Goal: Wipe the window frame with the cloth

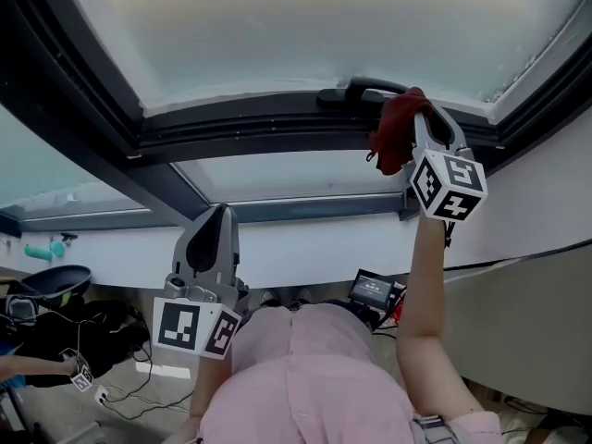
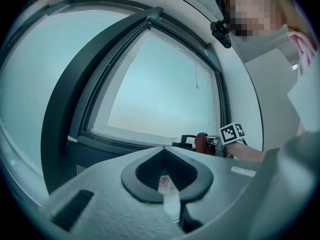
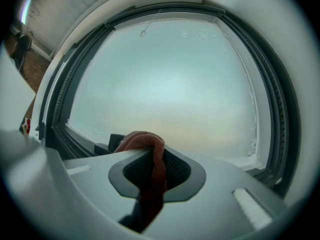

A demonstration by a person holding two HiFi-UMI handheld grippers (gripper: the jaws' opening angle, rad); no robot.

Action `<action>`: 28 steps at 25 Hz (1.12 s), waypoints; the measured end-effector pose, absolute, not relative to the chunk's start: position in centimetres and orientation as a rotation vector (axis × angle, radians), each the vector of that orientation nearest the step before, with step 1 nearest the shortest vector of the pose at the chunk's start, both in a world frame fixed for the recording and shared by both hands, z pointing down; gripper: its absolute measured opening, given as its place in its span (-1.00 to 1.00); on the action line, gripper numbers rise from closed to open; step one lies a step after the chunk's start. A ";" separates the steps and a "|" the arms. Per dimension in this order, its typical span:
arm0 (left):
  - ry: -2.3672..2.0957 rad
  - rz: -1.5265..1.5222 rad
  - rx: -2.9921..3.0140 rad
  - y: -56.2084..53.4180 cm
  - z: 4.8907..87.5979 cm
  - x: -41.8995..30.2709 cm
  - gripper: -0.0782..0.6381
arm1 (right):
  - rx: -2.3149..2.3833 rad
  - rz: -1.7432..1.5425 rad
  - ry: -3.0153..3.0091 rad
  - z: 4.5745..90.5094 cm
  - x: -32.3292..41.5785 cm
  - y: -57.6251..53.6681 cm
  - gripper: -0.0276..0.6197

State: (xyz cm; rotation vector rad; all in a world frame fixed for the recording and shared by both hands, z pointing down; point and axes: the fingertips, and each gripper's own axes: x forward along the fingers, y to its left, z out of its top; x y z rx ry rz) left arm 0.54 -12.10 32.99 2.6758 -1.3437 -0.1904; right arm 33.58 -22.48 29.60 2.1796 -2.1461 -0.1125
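Head view: R gripper (image 1: 416, 118) up at 1 o'clock, jaws clamped on crumpled dark-red cloth (image 1: 392, 141). Cloth sits against dark grey metal window frame (image 1: 250, 123), just beside black window handle (image 1: 365, 91). Right gripper view: cloth folds over jaw tips & hangs down btwn them, w/ frosted glass pane (image 3: 170, 79) ahead. L gripper (image 1: 219, 213) low at 7 o'clock, well apart from cloth. Left gripper view shows its jaws closed together, nothing gripped. Person's pink shirt (image 1: 305, 377) at 6 o'clock.
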 end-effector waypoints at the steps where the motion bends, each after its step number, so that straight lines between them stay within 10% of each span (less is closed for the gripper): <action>1: -1.349 -0.195 2.677 -12.2 32.9 0.4 -0.79 | 2.174 -0.129 -2.140 29.6 33.6 -22.5 -0.76; 28: -1.335 -0.196 2.676 -13.1 33.2 3.3 -0.79 | 1.985 -0.324 -1.956 33.7 31.2 -22.4 -0.76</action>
